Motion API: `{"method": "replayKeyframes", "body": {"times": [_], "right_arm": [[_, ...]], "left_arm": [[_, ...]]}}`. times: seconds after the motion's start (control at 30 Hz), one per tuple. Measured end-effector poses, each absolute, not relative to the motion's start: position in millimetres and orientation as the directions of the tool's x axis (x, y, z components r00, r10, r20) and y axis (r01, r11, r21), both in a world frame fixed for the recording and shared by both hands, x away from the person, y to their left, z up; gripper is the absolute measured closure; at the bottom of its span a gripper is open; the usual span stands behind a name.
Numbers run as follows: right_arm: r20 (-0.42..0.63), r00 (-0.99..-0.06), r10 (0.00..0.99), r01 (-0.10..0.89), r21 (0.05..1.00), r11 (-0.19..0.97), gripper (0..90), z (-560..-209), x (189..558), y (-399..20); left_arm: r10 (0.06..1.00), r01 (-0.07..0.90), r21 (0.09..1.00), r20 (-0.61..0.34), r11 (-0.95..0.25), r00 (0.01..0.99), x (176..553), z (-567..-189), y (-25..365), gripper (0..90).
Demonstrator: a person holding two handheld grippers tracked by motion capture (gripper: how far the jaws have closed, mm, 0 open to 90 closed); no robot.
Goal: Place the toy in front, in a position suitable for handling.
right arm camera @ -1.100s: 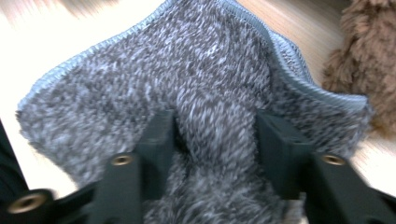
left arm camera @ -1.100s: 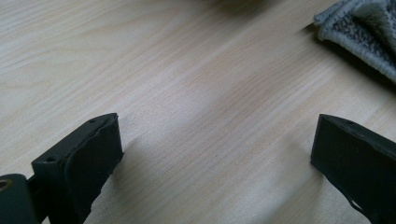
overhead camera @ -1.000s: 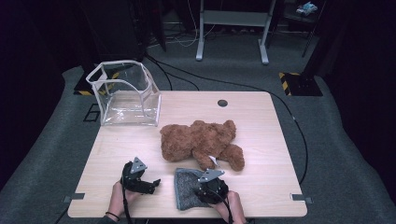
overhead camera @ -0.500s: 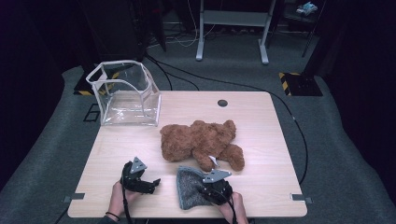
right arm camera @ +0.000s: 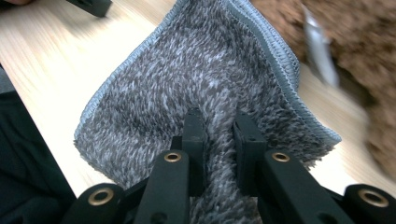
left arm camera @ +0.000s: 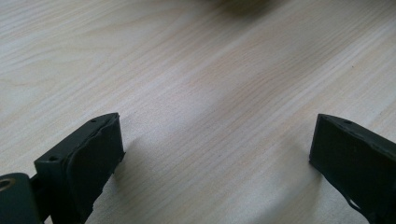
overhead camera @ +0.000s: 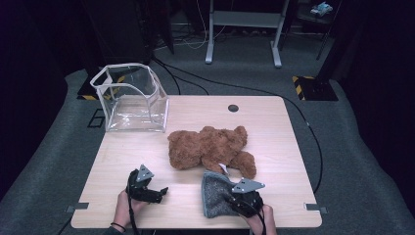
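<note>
Pinching a fold of the grey fluffy microfibre cloth (right arm camera: 196, 93) between its two black jaws, the right gripper (right arm camera: 218, 122) sits at the near edge of the pale wooden table (overhead camera: 274, 122), towards the near right corner; its jaws have just been closing, and the pile now bulges up between them. In the high view the same cloth (overhead camera: 215, 196) lies bunched on the table just in front of the right gripper (overhead camera: 235, 197), its far edge close to a paw of the brown plush teddy bear (overhead camera: 210, 147). The person's right hand (overhead camera: 259, 218) is cut off by the bottom of that view.

To the left along the near edge, the left gripper (overhead camera: 157, 192) rests low over bare wood. In the left gripper view the left gripper (left arm camera: 215, 144) has its jaws spread wide with only table grain between them, and a blurred brownish patch at the top edge is too soft to identify. The left hand (overhead camera: 128, 208) is also partly out of frame.

The teddy bear lies flat across the middle of the table; in the right gripper view it (right arm camera: 369, 60) is blurred, with a pale tag that cannot be read.

At the far left corner stands a clear plastic bin with a white rim (overhead camera: 129, 98), upright, with nothing visible inside; its rear wall overhangs the table edge.
</note>
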State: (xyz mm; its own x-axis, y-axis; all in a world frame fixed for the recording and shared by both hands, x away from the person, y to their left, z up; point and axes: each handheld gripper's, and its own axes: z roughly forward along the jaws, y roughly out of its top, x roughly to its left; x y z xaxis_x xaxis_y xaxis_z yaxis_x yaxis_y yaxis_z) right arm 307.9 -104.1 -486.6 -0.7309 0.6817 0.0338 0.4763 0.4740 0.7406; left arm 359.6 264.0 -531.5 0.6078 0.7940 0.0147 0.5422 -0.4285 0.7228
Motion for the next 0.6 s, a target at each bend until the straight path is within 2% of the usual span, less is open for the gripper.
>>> {"method": "replayKeyframes", "body": {"times": [0.6], "right_arm": [[-0.010,-0.583,0.812,0.559,0.721,0.410,78.2,-484.3,288.3,-185.9]], "left_arm": [[0.794,0.542,0.723,0.014,-0.428,0.608,359.6,-531.6,264.0,2.3]]}}
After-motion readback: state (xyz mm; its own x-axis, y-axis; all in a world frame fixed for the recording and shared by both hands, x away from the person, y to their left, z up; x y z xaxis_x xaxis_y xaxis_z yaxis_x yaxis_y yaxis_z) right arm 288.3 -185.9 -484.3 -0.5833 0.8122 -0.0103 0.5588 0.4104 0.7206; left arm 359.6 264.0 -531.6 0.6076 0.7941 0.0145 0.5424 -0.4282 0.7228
